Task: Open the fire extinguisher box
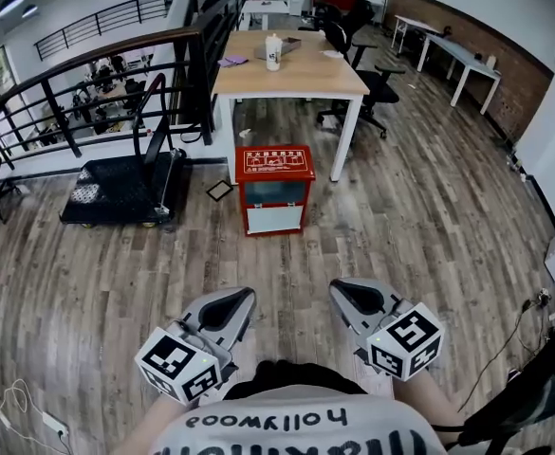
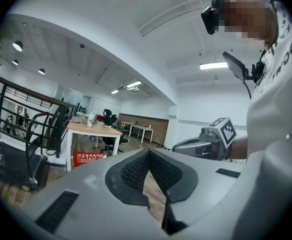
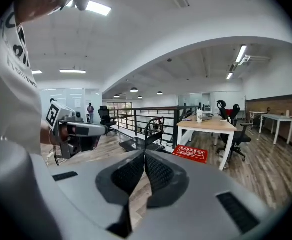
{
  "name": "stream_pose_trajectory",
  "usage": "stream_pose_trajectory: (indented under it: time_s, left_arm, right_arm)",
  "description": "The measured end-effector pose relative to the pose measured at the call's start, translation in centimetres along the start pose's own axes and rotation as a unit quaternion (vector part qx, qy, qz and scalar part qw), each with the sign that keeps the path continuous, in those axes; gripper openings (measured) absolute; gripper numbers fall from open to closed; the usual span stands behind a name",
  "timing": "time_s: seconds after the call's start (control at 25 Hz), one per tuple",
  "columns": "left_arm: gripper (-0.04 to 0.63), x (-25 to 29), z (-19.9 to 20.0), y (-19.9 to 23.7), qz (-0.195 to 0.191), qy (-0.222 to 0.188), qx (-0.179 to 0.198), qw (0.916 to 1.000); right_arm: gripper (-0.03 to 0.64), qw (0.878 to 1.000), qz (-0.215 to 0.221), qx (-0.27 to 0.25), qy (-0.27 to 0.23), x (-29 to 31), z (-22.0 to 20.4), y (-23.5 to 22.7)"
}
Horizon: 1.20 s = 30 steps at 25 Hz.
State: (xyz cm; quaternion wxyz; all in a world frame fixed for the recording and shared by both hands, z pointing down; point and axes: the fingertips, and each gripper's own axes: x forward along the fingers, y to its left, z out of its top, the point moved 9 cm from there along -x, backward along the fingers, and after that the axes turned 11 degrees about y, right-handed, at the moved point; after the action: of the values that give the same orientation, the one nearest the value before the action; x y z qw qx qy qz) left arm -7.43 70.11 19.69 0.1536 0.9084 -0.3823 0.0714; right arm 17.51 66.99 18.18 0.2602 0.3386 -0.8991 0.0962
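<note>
Showing fire extinguisher box point(image 1: 275, 190) at 12 o'clock, well apart, lid axis 9-to-3; left gripper point(image 1: 234, 301), right gripper point(image 1: 345, 295) carried empty, jaws pressed together; neither judged nearer.

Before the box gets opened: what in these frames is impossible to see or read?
- Latch or handle of the fire extinguisher box: too small in the head view; both gripper views show only its red lid.
- Lid print: too small in every view.
- Box contents: head view, front window too dark and small.
- Hands holding the left gripper and right gripper: head view, hidden behind the grippers themselves.
</note>
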Motion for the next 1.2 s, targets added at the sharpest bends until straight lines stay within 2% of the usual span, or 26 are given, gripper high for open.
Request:
stream_pose_trajectory:
  time_s: [0.16,0.36,0.48,0.6,0.76,1.04,1.2]
  left_arm:
    - [0.006,0.6,-0.5,0.4,-0.005,0.023,0.006,0.9997]
    - [0.006,1.9,-0.7,1.8,0.006,0.066,0.004,0.9978]
    - [0.006,3.2,-0.2,2.1,0.012,0.075,0.015,0.997]
    - [0.006,5.5,0.4,2.8,0.025,0.073,0.029,0.9966]
    - [0.006,9.1,0.6,5.1,0.037,0.062,0.006,0.9974]
    - [0.006,16.2,1.3,8.9,0.067,0.097,-0.009,0.9929]
    - [0.006,19.2,3.0,9.9,0.085,0.083,-0.016,0.9928]
  right_arm:
    - [0.011,1.0,-0.009,-0.015,0.016,0.0,-0.1,-0.2]
    - [0.011,0.999,0.027,0.018,-0.034,1.2,0.4,-1.7]
    - [0.012,0.999,0.039,0.011,-0.03,2.3,0.5,-3.5]
    - [0.012,0.998,0.05,-0.005,-0.023,3.2,0.9,-6.5]
    - [0.011,0.999,0.04,-0.011,-0.003,4.1,0.6,-11.1]
    - [0.011,0.999,0.029,-0.022,0.039,5.6,0.2,-20.3]
    - [0.012,0.998,0.038,-0.035,0.044,6.9,1.2,-24.2]
